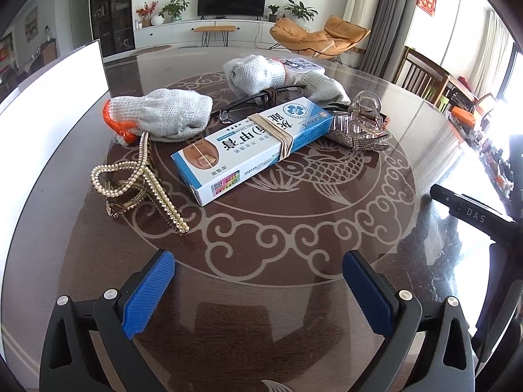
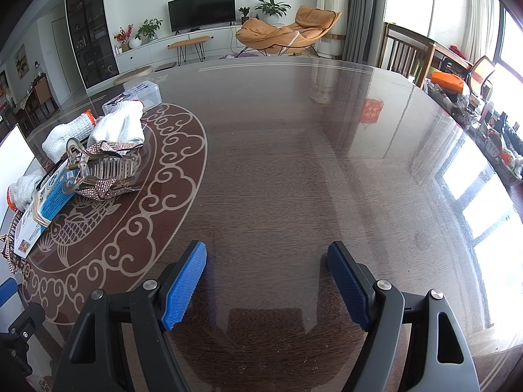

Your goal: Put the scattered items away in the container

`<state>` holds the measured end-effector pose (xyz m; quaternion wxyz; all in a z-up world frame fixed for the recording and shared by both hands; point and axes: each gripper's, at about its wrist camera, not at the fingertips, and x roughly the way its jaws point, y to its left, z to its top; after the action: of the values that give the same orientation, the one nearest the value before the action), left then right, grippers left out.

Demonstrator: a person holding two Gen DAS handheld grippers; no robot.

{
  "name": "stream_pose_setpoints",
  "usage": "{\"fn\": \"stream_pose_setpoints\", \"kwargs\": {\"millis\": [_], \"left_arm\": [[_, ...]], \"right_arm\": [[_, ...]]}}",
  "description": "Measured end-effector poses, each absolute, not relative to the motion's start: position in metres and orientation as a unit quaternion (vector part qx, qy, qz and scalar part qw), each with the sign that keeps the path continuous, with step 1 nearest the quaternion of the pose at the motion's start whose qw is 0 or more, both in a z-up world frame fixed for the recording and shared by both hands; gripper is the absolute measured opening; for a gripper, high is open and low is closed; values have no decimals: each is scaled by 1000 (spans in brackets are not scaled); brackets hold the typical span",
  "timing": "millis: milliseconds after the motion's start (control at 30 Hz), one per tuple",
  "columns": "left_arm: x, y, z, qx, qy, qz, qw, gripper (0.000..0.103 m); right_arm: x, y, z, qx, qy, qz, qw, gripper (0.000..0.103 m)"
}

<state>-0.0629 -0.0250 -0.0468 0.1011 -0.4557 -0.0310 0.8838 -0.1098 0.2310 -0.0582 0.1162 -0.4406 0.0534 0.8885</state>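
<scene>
At the far left of the left wrist view a white container [image 1: 59,98] stands on the dark glass-topped table [image 1: 327,261], its pale wall rising beside the clutter. Just right of it lies a grey knit glove with an orange cuff [image 1: 160,119], and nearer, a gold beaded hair clip [image 1: 140,183] rests with its teeth pointing toward the camera. To the right of these, a blue and white cream box [image 1: 248,143], bound with rubber bands, lies slanted across the table's fish pattern. Behind it sit black-framed glasses [image 1: 258,101] and a second grey glove [image 1: 261,75], bunched against a clear plastic box [image 1: 302,63] at the far side. At the right end of the cream box a clear claw clip [image 1: 362,121] lies touching a rhinestone hair clip [image 1: 359,142].

The left hand-held gripper [image 1: 258,289] hovers near the table's near edge with its blue pads wide apart and nothing between them. Part of a black tool shows at the right edge of that view.

In the right wrist view the same pile sits at the far left, and the right hand-held gripper [image 2: 266,282] is spread wide, empty, over bare table well apart from the items.
</scene>
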Motion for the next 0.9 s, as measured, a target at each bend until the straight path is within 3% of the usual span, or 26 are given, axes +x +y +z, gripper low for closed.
{"fn": "stream_pose_setpoints", "kwargs": {"millis": [333, 733, 900], "left_arm": [[-27, -128, -48, -463, -33, 883, 69, 103], [-118, -109, -36, -452, -53, 881, 125, 103], [-125, -124, -44, -477, -90, 874, 35, 103]], "right_arm": [[-109, 231, -58, -441, 53, 889, 116, 78], [-109, 231, -58, -441, 53, 889, 116, 78], [-110, 231, -58, -441, 53, 889, 116, 78]]}}
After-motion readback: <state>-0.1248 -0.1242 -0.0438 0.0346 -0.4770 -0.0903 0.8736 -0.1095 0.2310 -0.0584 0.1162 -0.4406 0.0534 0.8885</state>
